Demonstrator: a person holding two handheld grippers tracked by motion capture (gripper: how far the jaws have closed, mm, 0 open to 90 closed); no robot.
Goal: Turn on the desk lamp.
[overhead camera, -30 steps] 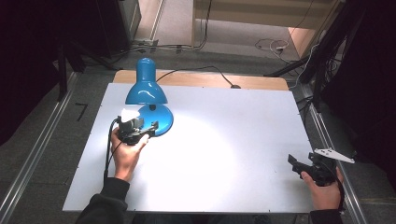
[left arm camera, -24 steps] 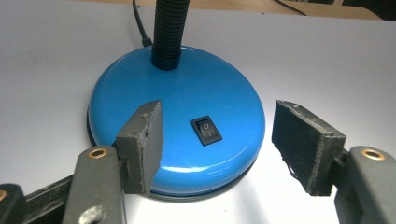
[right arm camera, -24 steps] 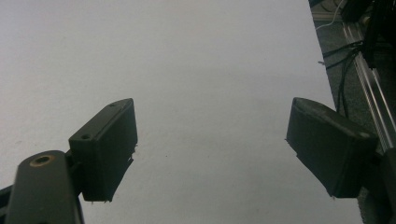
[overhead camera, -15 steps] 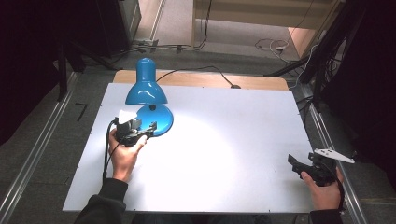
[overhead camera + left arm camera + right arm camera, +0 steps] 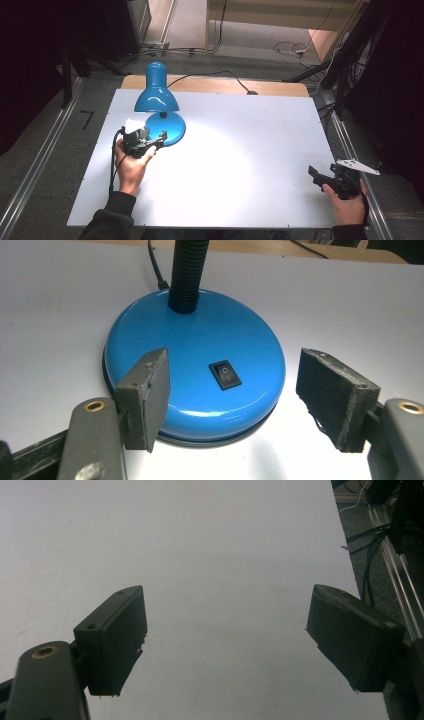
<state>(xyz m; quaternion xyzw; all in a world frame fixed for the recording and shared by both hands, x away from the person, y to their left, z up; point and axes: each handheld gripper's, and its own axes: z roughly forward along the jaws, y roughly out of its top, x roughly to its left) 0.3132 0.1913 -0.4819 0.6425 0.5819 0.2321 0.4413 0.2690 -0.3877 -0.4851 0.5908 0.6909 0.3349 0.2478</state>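
A blue desk lamp [image 5: 156, 95] stands lit at the back left of the white table [image 5: 260, 125]. Its round base [image 5: 200, 350] carries a black rocker switch [image 5: 225, 375] and a black flexible neck [image 5: 186, 270]. My left gripper [image 5: 159, 140] sits at the front edge of the base [image 5: 170, 131]. Its jaws have just been opening and the left gripper [image 5: 234, 385] is open, its pads straddling the base rim without touching it. My right gripper [image 5: 316, 176] rests near the table's front right corner. The right gripper [image 5: 227, 625] is open over bare tabletop.
The lamp's cord [image 5: 215, 76] runs off the back edge over a wooden board [image 5: 280, 87]. A bright pool of light [image 5: 210, 165] falls on the table's middle. Metal rails [image 5: 35, 170] flank both sides, with cables on the floor behind.
The left gripper's jaws look slightly wider apart at the lamp base. Both hands stay where they were.
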